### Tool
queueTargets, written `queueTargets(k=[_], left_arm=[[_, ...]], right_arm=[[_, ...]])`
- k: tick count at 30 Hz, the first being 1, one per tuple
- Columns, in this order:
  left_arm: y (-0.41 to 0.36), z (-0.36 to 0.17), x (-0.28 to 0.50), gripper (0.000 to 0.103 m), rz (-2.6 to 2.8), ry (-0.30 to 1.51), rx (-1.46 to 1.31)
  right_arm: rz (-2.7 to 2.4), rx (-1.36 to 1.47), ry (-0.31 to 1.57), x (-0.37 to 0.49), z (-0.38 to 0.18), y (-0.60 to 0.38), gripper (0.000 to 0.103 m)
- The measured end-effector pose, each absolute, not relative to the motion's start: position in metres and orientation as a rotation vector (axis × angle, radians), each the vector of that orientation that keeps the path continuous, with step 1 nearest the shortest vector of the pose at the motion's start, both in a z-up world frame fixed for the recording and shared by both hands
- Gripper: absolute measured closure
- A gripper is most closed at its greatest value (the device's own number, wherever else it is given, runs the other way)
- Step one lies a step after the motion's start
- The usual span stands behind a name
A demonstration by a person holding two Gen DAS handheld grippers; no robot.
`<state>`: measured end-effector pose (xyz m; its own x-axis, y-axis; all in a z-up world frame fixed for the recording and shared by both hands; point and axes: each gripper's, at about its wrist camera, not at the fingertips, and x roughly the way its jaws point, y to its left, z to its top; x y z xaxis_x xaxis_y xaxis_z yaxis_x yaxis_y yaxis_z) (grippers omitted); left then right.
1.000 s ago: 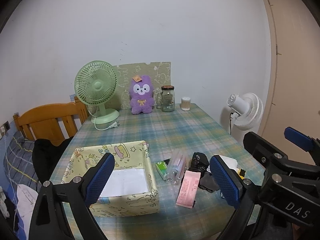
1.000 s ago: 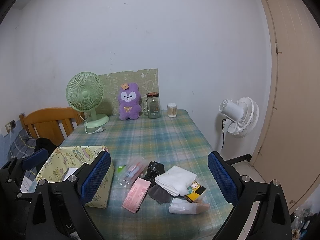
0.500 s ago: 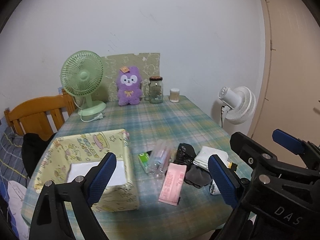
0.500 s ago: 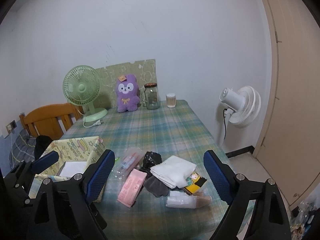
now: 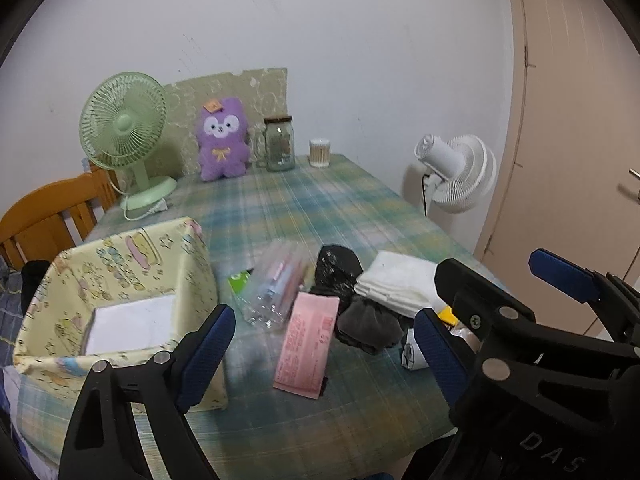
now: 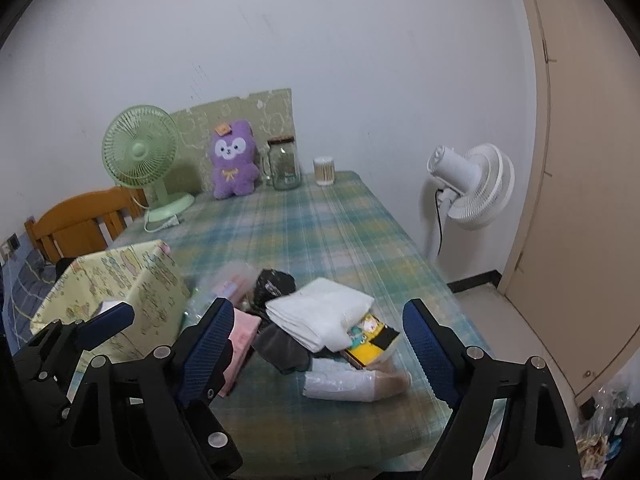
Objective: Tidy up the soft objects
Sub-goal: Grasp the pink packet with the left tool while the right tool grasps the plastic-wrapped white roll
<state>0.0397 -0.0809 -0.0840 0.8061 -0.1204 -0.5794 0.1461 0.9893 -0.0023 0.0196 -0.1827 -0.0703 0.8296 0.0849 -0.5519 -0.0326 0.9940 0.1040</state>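
Desk [image 5: 320,200]: plaid cloth, against a white wall
Soft things: one folded white towel [image 6: 320,312], one dark grey cloth [image 6: 282,346], one black crumpled bag [image 5: 338,266], heaped mid-desk; one purple plush [image 5: 222,144] upright at the back
Box: one yellow patterned box [image 5: 132,264], open, left of the heap
Fans: two, green fan [image 5: 124,124] on the desk, white fan [image 5: 456,172] beyond the edge
Left gripper [image 5: 320,344]: wide open, holds nothing, above the pink packet [image 5: 308,344]
Right gripper [image 6: 320,340]: wide open, empty, over the towel

White wall [image 6: 360,40], beige door [image 6: 580,160], wooden chair [image 6: 80,220], plaid-covered table [image 6: 320,220]
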Motion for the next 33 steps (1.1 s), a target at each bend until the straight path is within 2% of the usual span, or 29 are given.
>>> queueTargets(k=[20, 26, 28, 33], left_arm=[[-0.088, -0.153, 0.066, 0.015, -0.135, 0.758, 0.042], [-0.086, -0.169, 0.075, 0.017, -0.109, 0.807, 0.048], [-0.086, -0.169, 0.076, 0.017, -0.108, 0.797, 0.055], [-0.091, -0.168, 0.077, 0.017, -0.108, 0.779, 0.093]], right_arm=[[0.023, 0.104, 0.760, 0.041, -0.140, -0.182, 0.022], [0.018, 0.108, 0.824, 0.053, -0.158, -0.180, 0.031], [0.016, 0.120, 0.833, 0.056, -0.162, -0.181, 0.042], [0.013, 0.148, 0.838, 0.059, -0.166, -0.183, 0.052]])
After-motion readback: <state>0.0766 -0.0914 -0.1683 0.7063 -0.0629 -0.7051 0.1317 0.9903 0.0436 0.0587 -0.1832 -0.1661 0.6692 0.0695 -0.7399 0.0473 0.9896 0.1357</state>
